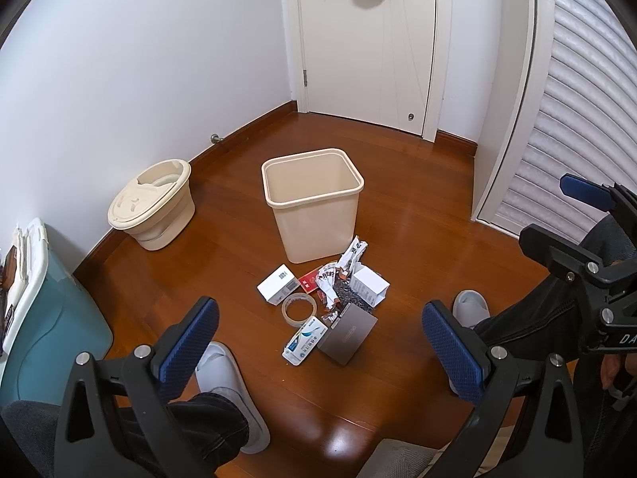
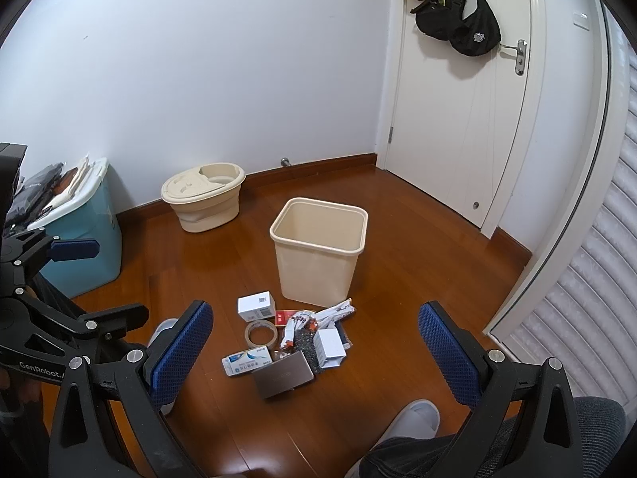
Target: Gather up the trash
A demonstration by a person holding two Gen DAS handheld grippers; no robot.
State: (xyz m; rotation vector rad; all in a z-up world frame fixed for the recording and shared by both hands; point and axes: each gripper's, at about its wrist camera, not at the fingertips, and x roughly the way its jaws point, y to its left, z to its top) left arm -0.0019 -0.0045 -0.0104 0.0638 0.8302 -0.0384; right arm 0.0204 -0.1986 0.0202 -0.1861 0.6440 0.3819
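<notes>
A cream square bin (image 1: pixel 314 203) (image 2: pixel 318 247) stands empty on the wooden floor. In front of it lies a pile of trash: a white box (image 1: pixel 277 283) (image 2: pixel 256 305), a tape roll (image 1: pixel 299 308) (image 2: pixel 260 333), a blue and white packet (image 1: pixel 304 340) (image 2: pixel 247 362), a grey flat box (image 1: pixel 347 334) (image 2: pixel 282 374), crumpled wrappers (image 1: pixel 342 269) (image 2: pixel 318 318) and another white box (image 1: pixel 370 285) (image 2: pixel 329 347). My left gripper (image 1: pixel 320 352) is open and empty, held above the floor short of the pile. My right gripper (image 2: pixel 314 356) is open and empty, likewise above the pile's near side.
A cream round lidded tub (image 1: pixel 153 205) (image 2: pixel 203 195) sits by the wall. A blue storage box (image 1: pixel 43 318) (image 2: pixel 75 235) stands at the left. A white door (image 1: pixel 366 40) (image 2: pixel 458 119) is behind, a slatted closet door (image 1: pixel 565 119) at right. The person's slippered feet (image 1: pixel 227 382) (image 2: pixel 410 418) are near the pile.
</notes>
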